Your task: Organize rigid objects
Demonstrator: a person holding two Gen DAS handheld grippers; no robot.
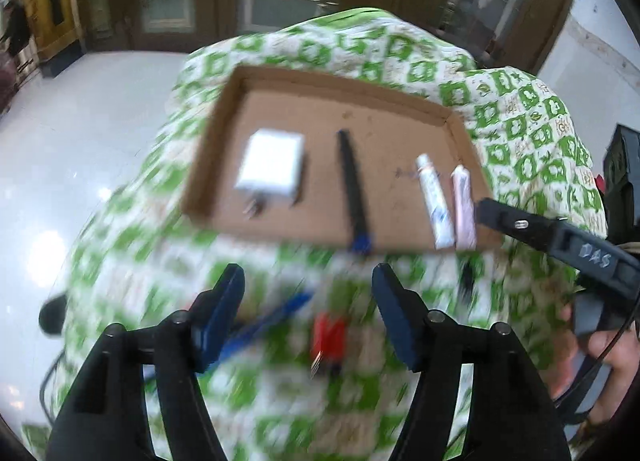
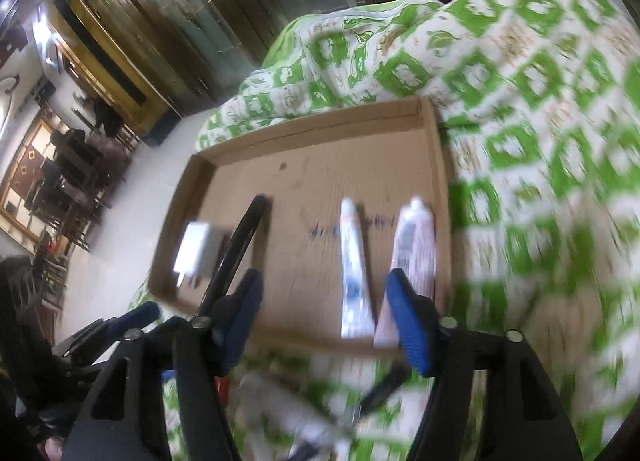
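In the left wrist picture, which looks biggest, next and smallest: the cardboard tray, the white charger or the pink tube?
1. Cardboard tray: by far the biggest; it holds the other two.
2. White charger: a chunky block, covering more area than the tube.
3. Pink tube: smallest, though long and thin, and blur makes its edges unsure.

A bed covered with a green-and-white patterned quilt (image 1: 516,129) fills the middle and right of both views. A shallow cardboard tray (image 1: 224,117) lies directly on the quilt at the centre of the frame. Below the tray, on the quilt in the lower middle of the left wrist view, lie a blue pen (image 1: 272,317), a small red object (image 1: 329,337) and a short black item (image 1: 466,281), all blurred.
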